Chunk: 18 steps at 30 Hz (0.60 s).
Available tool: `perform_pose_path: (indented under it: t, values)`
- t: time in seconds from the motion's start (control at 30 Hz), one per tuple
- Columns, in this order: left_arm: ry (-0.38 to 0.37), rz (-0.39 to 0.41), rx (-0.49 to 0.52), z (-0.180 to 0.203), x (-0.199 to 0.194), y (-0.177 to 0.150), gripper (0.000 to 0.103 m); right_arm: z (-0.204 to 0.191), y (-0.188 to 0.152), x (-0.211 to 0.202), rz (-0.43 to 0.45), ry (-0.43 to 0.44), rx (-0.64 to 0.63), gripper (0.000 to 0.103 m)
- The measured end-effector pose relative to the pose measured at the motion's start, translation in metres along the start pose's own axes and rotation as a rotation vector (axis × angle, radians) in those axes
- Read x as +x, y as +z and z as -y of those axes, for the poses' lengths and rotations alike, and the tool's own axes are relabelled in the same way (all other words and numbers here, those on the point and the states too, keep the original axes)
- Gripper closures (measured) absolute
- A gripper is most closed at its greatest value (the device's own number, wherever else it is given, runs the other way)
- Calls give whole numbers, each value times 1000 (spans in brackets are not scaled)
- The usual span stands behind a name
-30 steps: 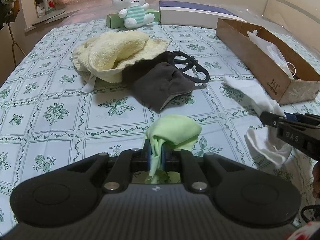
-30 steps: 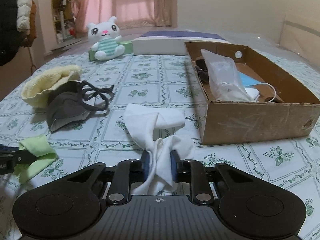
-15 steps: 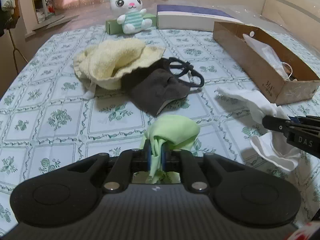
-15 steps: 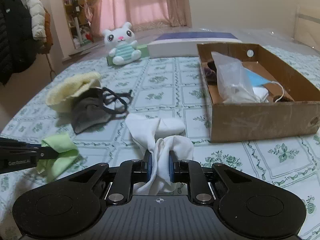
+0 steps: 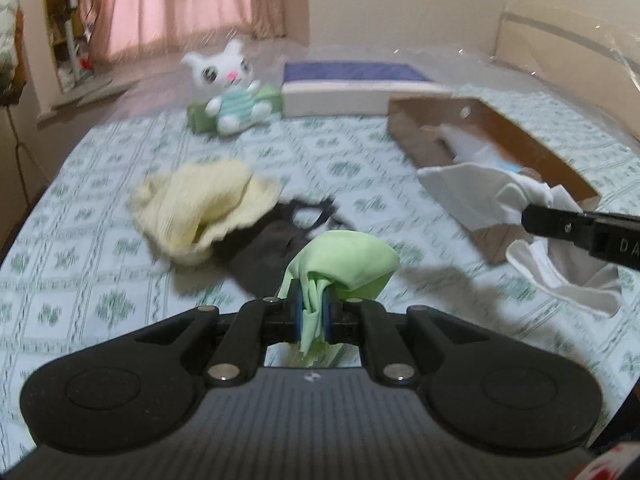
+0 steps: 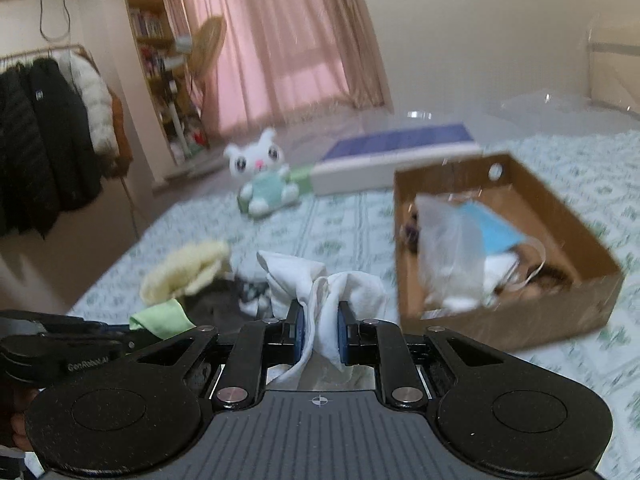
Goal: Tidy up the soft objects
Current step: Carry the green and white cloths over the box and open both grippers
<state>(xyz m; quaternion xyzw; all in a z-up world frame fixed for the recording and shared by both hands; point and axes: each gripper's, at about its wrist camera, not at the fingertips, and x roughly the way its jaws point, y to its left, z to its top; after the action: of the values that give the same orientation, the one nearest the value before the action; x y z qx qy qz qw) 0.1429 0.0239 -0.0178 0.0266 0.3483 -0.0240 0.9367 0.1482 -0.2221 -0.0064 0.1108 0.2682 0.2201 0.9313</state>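
Observation:
My left gripper (image 5: pixel 313 314) is shut on a light green cloth (image 5: pixel 348 264) and holds it above the bed. My right gripper (image 6: pixel 319 334) is shut on a white cloth (image 6: pixel 316 280), lifted off the bed; the white cloth (image 5: pixel 480 196) also shows at the right of the left wrist view, and the green cloth (image 6: pixel 162 318) shows in the right wrist view. A yellow towel (image 5: pixel 200 200) and a dark grey mask (image 5: pixel 268 248) lie on the bed. A cardboard box (image 6: pixel 568 316) with bagged items and a blue mask stands to the right.
A white plush toy (image 5: pixel 230 88) sits at the far end by a green box (image 5: pixel 198 118) and a flat white-and-blue box (image 5: pixel 352 88). Coats (image 6: pixel 44 144) hang on a rack at the left. The bed has a green-patterned sheet (image 5: pixel 80 280).
Both grippers have risen with their cloths. The white cloth is now off the bed and nearer the cardboard box. The views are blurred by motion.

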Motion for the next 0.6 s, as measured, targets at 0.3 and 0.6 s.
perform_pose_path:
  t: [0.3, 0.6]
  values:
    - [-98, 86, 77, 50, 6, 57, 93, 51, 46, -23, 94, -55, -2, 86]
    - [-218, 112, 106, 107, 46, 125, 93, 112, 86, -7, 96, -104, -2, 86]
